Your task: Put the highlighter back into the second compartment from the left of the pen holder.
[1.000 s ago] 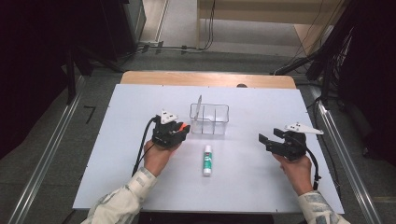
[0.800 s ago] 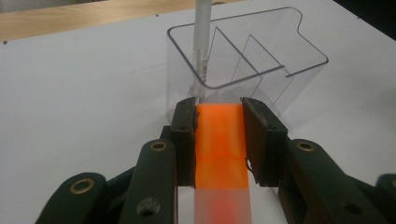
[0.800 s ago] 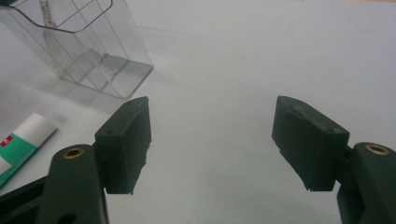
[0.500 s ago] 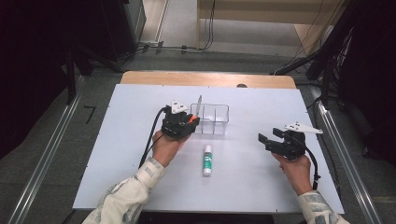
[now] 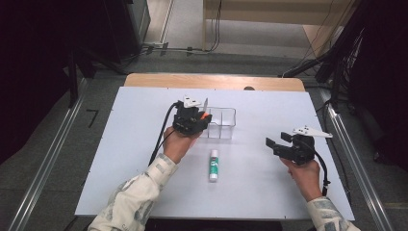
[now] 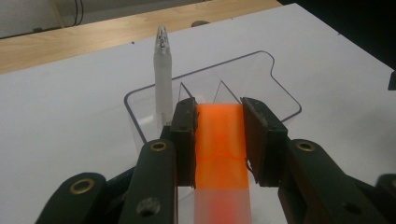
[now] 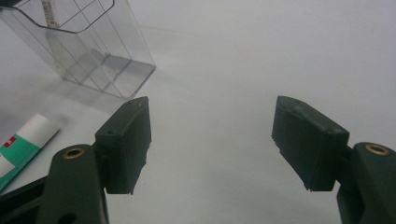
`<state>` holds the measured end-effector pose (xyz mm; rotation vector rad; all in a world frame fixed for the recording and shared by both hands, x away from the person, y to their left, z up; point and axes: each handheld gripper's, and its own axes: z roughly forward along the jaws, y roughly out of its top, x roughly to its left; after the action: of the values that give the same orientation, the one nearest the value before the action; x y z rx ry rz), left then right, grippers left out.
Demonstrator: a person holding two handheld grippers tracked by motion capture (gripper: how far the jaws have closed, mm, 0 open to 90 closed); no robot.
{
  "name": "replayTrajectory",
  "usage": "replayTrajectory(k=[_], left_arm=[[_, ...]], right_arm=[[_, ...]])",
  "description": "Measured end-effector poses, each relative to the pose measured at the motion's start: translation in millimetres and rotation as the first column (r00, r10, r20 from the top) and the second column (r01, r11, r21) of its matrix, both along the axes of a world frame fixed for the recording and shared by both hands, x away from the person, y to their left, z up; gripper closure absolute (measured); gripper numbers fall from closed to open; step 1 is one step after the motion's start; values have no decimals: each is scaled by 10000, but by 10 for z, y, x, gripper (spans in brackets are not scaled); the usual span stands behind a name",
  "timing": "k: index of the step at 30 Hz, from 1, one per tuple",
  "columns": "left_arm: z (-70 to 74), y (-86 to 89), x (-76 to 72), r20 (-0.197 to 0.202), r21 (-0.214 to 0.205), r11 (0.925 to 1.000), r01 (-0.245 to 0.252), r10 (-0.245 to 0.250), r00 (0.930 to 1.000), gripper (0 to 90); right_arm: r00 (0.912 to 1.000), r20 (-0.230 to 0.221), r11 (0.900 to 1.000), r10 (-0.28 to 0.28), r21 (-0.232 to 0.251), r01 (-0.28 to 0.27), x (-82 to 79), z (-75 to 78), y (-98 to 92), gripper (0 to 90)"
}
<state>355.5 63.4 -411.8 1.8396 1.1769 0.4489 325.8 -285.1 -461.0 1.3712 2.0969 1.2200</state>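
On white table, left gripper sits at left end of clear plastic organizer box, w/ person's left hand behind it. Left gripper view: both jaws pressed against sides of an orange block, translucent at its near end, so it's grasping that, held just over near rim of the box. Box has inner dividers; a pale translucent pen stands upright in far-left compartment, tip up. Can't tell exactly what orange item is, flat-sided & rectangular.

Right gripper is well apart from box, toward right side of table, held in right hand, pointing left. Right gripper view: jaws spread wide, nothing btwn them, bare table beneath. Same view shows box at upper left & end of glue stick at lower left.

Glue stick, white w/ green label, lies flat on table in front of box, long axis running toward person, roughly btwn the two hands. Not touching box or either gripper.

Wooden edge runs along far side of table. Cables on floor beyond. Patterned sleeves come in from bottom.
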Motion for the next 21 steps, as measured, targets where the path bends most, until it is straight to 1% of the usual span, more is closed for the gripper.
replayTrajectory(k=[2,12,21], left_arm=[[15,-28,41,5,-48,10000,-14,14,10000,675],[105,-169,240,-4,286,9996,27,-27,10000,675],[127,-252,353,-10,264,9996,50,-50,10000,675]], right_arm=[[10000,-7,10000,-4,18,4,1,0,1,269],[10000,-12,10000,38,51,-38,-1,0,3,269],[10000,0,9999,68,85,-68,-3,3,-1,270]])
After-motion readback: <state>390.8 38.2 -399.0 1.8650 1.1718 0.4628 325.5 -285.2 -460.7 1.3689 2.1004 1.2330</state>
